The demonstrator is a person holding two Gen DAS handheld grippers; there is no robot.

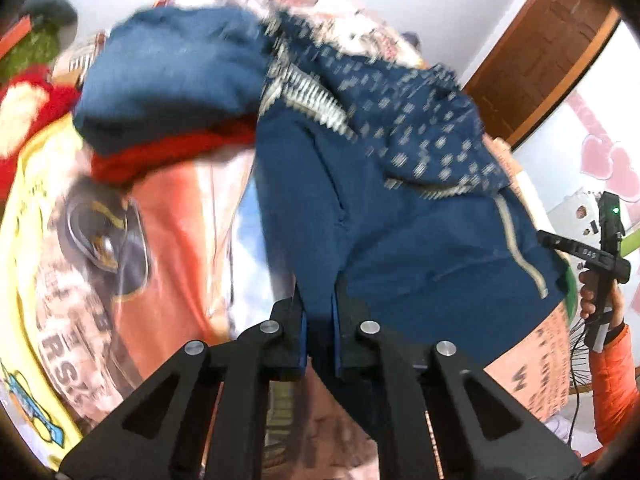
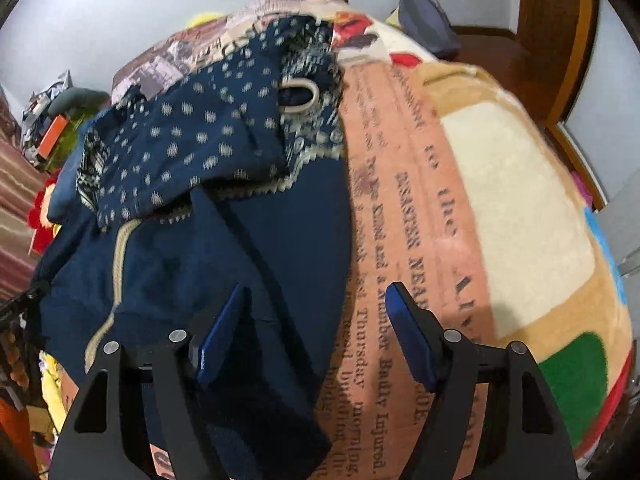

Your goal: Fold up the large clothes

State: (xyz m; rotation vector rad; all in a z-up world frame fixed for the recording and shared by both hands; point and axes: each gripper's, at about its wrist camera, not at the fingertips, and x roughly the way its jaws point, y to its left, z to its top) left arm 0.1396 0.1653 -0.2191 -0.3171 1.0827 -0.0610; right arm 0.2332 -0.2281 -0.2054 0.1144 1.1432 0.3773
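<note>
A large navy blue garment with a white-dotted patterned part and beige trim lies on a printed blanket on a bed. My left gripper is shut on a fold of the garment's plain blue cloth and lifts it. The garment also shows in the right wrist view, spread on the bed's left half. My right gripper is open and empty, hovering over the garment's right edge, one finger above the cloth and one above the blanket. It shows in the left wrist view, held by a hand in an orange sleeve.
A folded blue garment on a red one lies further back on the bed. A dark bag sits at the bed's far corner. A wooden door stands at the right. Red and green items lie at the left.
</note>
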